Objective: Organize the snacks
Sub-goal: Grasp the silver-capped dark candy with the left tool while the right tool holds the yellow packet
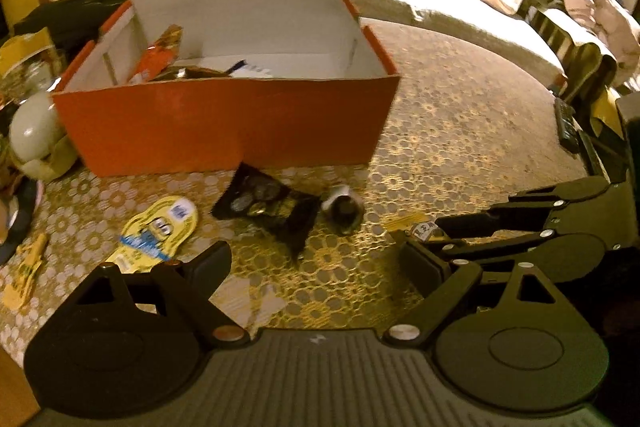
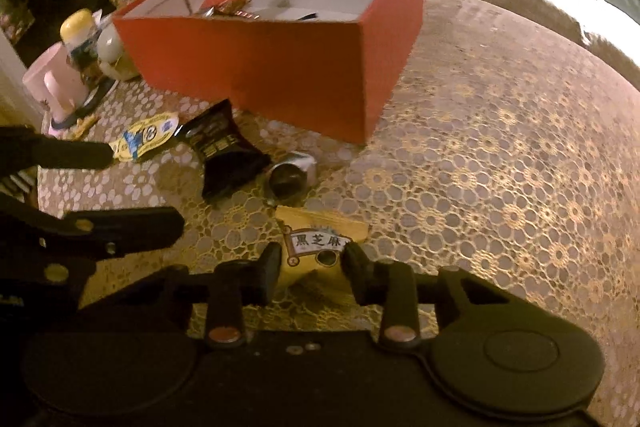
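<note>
Right gripper (image 2: 312,261) pinches a yellow sesame packet (image 2: 316,241) bearing black characters; left gripper (image 1: 316,263) gapes, holding nothing.

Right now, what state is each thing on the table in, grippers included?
Box: open, some snacks inside.
Yellow packet: flat on the table, between the right gripper fingers.
Black pouch: lying crumpled outside the box.
Small cup: tipped on its side.
Minion packet: flat on the table.
Left gripper: open, holding nothing.
</note>
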### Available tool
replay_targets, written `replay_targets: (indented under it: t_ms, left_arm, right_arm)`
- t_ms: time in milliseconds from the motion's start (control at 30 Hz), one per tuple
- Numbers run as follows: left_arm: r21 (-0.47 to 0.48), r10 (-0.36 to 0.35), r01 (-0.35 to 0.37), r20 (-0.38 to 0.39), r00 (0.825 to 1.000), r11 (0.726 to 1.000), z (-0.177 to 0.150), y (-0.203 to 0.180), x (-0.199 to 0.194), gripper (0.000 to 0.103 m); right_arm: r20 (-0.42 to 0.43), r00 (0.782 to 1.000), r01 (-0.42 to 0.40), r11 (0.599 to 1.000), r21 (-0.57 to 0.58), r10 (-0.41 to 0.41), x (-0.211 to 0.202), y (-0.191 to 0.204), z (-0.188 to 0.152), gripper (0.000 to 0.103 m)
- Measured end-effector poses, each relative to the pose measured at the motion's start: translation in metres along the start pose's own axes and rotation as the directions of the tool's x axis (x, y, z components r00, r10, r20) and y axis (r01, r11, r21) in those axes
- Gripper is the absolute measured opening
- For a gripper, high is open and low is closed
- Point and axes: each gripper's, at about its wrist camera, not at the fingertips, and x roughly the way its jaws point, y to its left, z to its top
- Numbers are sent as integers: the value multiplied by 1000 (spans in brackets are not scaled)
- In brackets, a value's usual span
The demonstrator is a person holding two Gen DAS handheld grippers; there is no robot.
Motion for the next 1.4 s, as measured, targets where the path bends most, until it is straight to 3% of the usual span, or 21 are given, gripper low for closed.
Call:
replay_targets:
  t_ms: [167,267,333,533,867,1133,1400]
  left_arm:
    - [32,-47,47,-14,999,998,7,-13,12,89]
    - [40,-71,73,-40,997,997,12,-19,24,80]
    - [46,-86,89,-59,995,995,16,-22,31,66]
    - [32,-111,116,-117,987,993,22,-24,55,50]
    - [82,-16,26,-122,992,996,29,-27,80,49]
    - [114,38,-24,-120,992,993,29,-31,88,34]
    - [98,29,-17,-120,992,995,30,-27,86,32]
  right_arm:
    - [15,1000,8,999,54,-9,-11,-20,-5,33]
    - [30,1000,3,997,82,-6,-19,-30,-10,33]
    - [39,999,6,995,100,-10,-23,-35,-13,33]
    - [61,998,-19,985,170,9,-28,-46,-20,33]
    - [75,997,-33,979,199,18,-30,-52,-23,33]
    - [68,998,-27,977,212,13,-27,-54,-25,33]
    - [64,998,-18,976,217,5,-28,-52,-26,33]
